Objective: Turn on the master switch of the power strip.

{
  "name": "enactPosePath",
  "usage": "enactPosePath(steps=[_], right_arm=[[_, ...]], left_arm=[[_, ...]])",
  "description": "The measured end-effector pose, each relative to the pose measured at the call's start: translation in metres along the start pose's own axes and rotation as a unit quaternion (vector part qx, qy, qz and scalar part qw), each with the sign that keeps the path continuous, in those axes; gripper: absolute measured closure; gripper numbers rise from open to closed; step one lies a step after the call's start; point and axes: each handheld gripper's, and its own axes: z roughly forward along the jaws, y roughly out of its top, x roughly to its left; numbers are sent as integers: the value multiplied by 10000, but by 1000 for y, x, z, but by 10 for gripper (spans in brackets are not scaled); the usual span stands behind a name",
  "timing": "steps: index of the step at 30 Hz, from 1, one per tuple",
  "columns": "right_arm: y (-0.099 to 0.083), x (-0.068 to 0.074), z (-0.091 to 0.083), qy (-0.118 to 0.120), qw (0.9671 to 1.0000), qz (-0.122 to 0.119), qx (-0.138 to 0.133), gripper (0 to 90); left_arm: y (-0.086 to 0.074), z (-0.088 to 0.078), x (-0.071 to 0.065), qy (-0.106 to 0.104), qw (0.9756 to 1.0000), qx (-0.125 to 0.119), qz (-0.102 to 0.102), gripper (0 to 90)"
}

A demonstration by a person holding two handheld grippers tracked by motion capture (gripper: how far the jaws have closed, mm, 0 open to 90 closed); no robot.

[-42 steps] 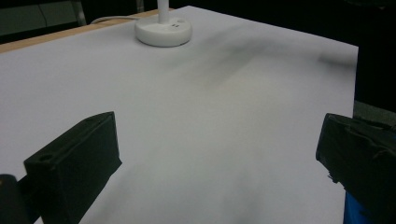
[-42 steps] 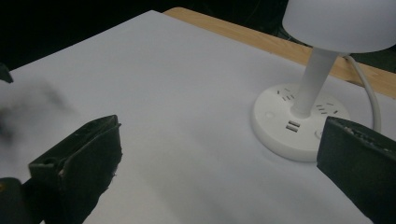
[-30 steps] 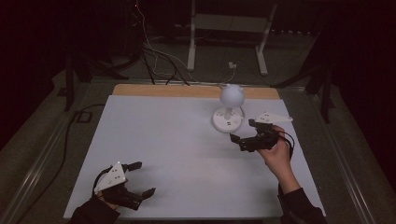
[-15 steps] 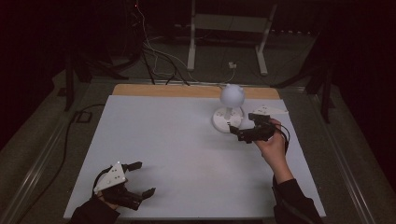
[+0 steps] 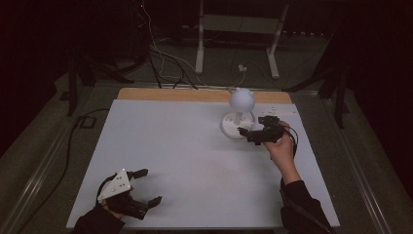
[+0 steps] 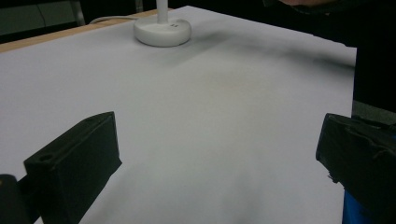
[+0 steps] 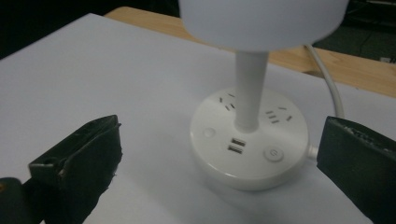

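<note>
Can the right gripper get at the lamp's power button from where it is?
Probably yes. The right gripper is open and close in front of the lamp; the button sits on top of the base, facing it, with nothing between.

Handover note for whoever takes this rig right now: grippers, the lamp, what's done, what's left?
Right gripper: open, empty, at the near side of the lamp base, jaws either side of it, not touching.
Left gripper: open, empty, at the table's near left corner.
Lamp: upright at the far right, unlit, cord off the back.
Done: approach only.
Left: probably the round power button on the base.
</note>
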Motion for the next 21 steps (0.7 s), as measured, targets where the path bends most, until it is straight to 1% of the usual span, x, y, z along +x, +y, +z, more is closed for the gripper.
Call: enactPosePath(steps=[1,3,5,6,7,11,12,14,15,16,19,21], right_arm=[[0,0,0,0,10000,0,0,0],[-4,-5,5,-28,10000,33,82,0],[-5,-7,7,-51,9999,50,103,0],[-6,-9,9,-33,9999,89,128,0],[-9,-13,13,-78,9997,127,196,0],[-12,-18,18,-135,9995,164,219,0],[-13,-21,20,-118,9994,246,193,0],[-15,-24,22,-3,9991,389,186,0],[-15,-24,22,-3,9991,389,186,0],[-17,-26,25,-42,9992,314,236,0],[-18,-29,27,-43,9990,358,266,0],[-19,-33,30,-116,9989,352,300,0]], left_arm=[[0,0,0,0,10000,-1,-2,1],[0,0,0,-2,10000,1,-5,1],[0,0,0,-5,10000,3,-5,1],[0,0,0,-3,10000,4,-6,1],[0,0,0,-3,10000,6,-9,1],[0,0,0,-3,10000,15,-14,1],[0,0,0,-2,10000,8,-19,1],[0,0,0,-2,10000,5,-19,1],[0,0,0,-3,10000,6,-21,1],[0,0,0,-5,10000,7,-21,1],[0,0,0,-5,10000,16,-14,1],[0,1,0,-4,10000,19,-17,1]])
